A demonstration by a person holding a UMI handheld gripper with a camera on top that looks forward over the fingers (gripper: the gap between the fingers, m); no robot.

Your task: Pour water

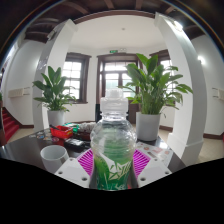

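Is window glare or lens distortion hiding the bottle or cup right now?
Gripper view: the windows behind are bright, but the bottle between the gripper fingers reads clearly; the fisheye lens bends the room's columns; the cup beside the bottle is dimmer, though visible.

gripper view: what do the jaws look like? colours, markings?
The gripper has two pale, whitish fingers, one at each side, with small dark markings on their flat faces. Each carries a magenta pad on its inner face. No cables, sleeve or hand show in this view.
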